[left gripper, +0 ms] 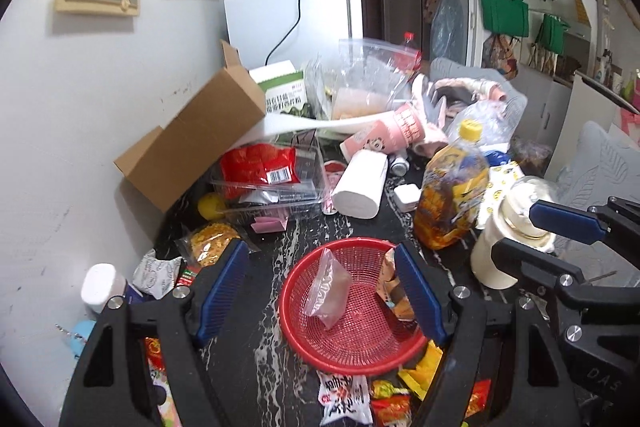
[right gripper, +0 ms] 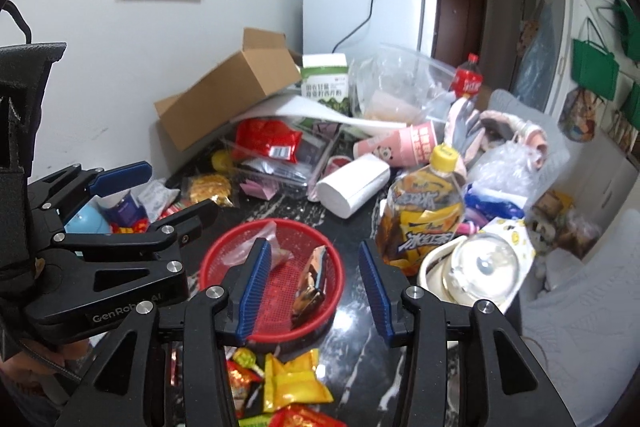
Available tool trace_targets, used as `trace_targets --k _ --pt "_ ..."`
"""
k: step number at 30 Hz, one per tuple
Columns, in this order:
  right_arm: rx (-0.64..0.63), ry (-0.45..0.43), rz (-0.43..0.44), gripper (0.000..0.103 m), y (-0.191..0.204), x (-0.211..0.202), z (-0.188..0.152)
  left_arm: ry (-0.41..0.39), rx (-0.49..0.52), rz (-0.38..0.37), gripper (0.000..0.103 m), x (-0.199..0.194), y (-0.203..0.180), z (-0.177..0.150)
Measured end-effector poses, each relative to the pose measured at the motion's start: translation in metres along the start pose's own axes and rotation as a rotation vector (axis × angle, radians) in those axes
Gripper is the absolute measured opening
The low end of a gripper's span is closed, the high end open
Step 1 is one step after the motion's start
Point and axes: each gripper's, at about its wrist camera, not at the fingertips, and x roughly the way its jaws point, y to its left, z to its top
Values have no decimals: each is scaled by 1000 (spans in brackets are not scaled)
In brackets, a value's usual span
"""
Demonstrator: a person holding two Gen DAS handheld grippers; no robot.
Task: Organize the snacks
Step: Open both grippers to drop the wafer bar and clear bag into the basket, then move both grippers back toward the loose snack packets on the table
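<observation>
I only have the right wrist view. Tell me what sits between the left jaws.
Observer: Nothing. The left gripper hangs open over the red basket, jaws empty.
Operator: My fingers cover the basket. Describe the clear bag in it.
Observer: The clear zip bag leans in the left half, pale pinkish contents inside.
Operator: Check the table in front of the basket.
Observer: A white packet with red and black print lies by the near rim.

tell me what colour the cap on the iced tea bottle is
Yellow. The iced tea bottle's cap shows best in the right wrist view.
</observation>
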Motion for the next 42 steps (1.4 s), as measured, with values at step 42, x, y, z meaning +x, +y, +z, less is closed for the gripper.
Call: trace_targets --k 42 --pt "129 55 -23 63 31 -82 -167 50 8 -139 75 -110 -16 -145"
